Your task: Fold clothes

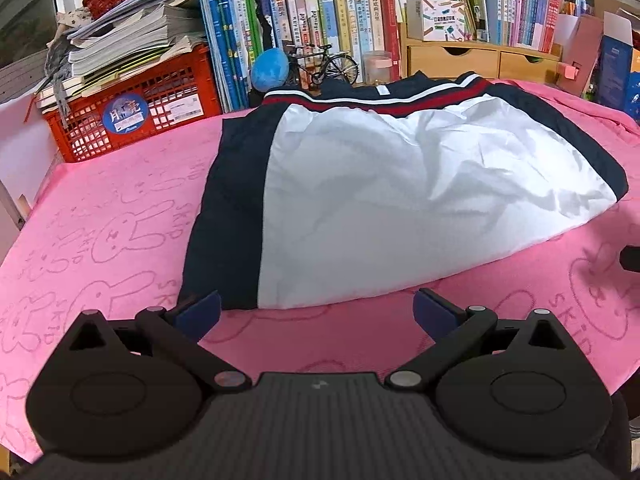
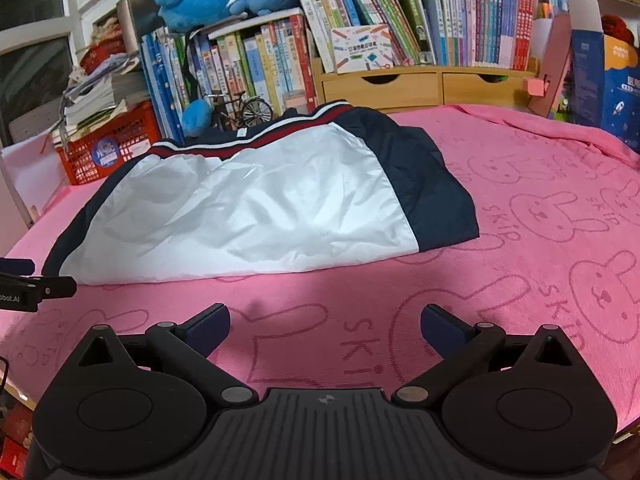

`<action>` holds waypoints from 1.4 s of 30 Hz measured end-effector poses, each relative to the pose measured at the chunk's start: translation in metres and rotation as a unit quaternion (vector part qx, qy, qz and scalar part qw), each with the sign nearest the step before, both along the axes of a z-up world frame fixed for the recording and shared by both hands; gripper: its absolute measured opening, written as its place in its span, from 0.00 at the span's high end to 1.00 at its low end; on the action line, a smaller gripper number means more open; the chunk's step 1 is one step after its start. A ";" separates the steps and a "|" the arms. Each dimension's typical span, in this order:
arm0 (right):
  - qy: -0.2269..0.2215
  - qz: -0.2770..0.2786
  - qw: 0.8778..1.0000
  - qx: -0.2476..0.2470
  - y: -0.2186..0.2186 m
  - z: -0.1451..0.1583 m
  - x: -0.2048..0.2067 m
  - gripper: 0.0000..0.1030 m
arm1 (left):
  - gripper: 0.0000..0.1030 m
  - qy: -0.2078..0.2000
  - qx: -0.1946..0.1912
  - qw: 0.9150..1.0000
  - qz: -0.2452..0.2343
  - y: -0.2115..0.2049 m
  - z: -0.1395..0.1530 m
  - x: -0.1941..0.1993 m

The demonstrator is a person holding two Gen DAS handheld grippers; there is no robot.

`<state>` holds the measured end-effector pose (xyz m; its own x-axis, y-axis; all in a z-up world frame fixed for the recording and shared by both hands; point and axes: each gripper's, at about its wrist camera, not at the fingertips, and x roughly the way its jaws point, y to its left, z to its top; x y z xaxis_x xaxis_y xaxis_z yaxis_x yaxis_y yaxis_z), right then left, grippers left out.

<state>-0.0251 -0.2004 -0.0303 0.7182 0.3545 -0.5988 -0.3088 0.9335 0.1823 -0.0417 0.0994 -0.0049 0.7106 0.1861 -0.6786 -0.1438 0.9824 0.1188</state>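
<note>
Spread left gripper faces rumpled white-and-navy shorts, lying flat.

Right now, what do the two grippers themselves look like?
Both match. The left gripper and right gripper each have a ribbed dark grey body, two round black housings, black link arms with silver pivot pins, and dark blue finger pads. White lettering marks the left one's side in the right view. No cables or sleeves show.

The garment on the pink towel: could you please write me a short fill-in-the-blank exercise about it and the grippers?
1. The garment has a large ____ middle panel between navy sides.
2. It lies on a ____ towel printed with rabbits.
3. The left gripper and right gripper are both ____.

Missing words: white; pink; open
</note>
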 end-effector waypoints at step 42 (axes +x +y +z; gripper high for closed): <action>0.106 -0.104 0.926 0.347 -0.059 -0.025 0.103 0.00 | 0.00 -0.050 -0.016 0.999 -0.001 -0.042 -0.034 0.067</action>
